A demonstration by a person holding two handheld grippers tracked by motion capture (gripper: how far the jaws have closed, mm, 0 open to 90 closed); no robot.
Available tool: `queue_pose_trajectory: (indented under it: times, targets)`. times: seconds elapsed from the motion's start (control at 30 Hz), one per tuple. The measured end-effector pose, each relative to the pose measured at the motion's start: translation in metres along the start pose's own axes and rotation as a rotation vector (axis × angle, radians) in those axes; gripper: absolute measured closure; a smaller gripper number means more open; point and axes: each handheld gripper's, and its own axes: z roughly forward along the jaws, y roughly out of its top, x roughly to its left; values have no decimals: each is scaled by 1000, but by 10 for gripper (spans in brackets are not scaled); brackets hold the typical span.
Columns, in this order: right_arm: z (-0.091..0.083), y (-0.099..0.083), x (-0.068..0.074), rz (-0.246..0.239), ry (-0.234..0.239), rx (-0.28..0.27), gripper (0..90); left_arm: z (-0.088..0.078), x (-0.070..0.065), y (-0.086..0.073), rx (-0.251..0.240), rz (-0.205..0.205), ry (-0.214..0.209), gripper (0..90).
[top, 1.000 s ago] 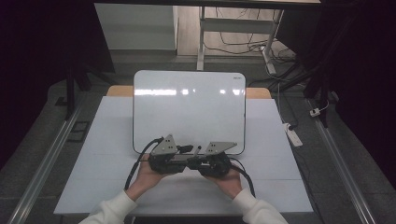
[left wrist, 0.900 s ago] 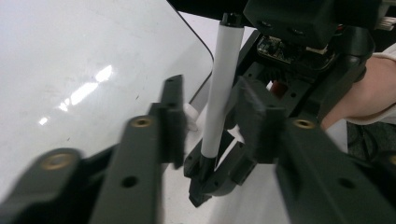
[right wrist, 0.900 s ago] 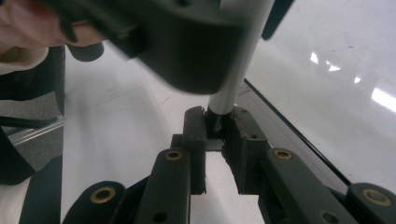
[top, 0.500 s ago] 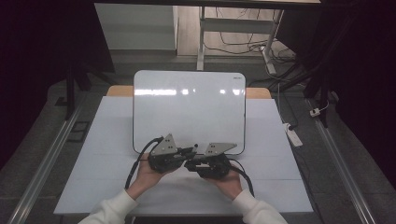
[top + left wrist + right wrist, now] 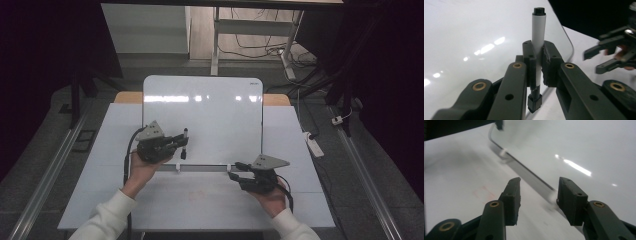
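White-barrelled marker (image 5: 538,47) with black ends, slim and round, pinched upright in left gripper (image 5: 172,143) jaws over glossy whiteboard (image 5: 220,115). Right gripper (image 5: 537,195) jaws just opening, spread with nothing between, above matte worktop (image 5: 200,195).

High view overhead, facing forward-down; gripper views close, sharing whiteboard (image 5: 202,120).

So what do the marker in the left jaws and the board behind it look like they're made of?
Marker: probably plastic, with a matte white barrel and black ends that show no glare. The left gripper clamps it mid-barrel.
Whiteboard: a glossy white surface, likely coated steel or melamine, since ceiling lights mirror sharply on it. Its thin rounded edge could be plastic or metal.
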Motion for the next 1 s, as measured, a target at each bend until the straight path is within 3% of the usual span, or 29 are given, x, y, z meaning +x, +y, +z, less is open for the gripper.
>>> queue_pose_trajectory:
  times: [0.17, 0.4, 0.57, 0.73, 0.9, 1.0]
  targets:
    - [-25, -14, -15, -6, -97, -7, 496, -3, 20, 12, -14, -39, 48, 813]
    - [-41, -27, -24, 1, -159, 6, 492, -4, 48, 39, -27, -80, 114, 812]
    - [-43, -30, -26, -4, -165, 15, 491, -8, 68, 58, -31, -105, 172, 811]
    - [-45, -32, -28, 8, -173, 19, 491, -7, 88, 73, 4, -134, 225, 811]
    - [-45, -33, -29, 13, -175, 19, 491, 0, 111, 75, 53, -199, 266, 810]
    - [-44, -33, -29, 13, -173, 22, 492, 5, 121, 72, 55, -244, 255, 807]
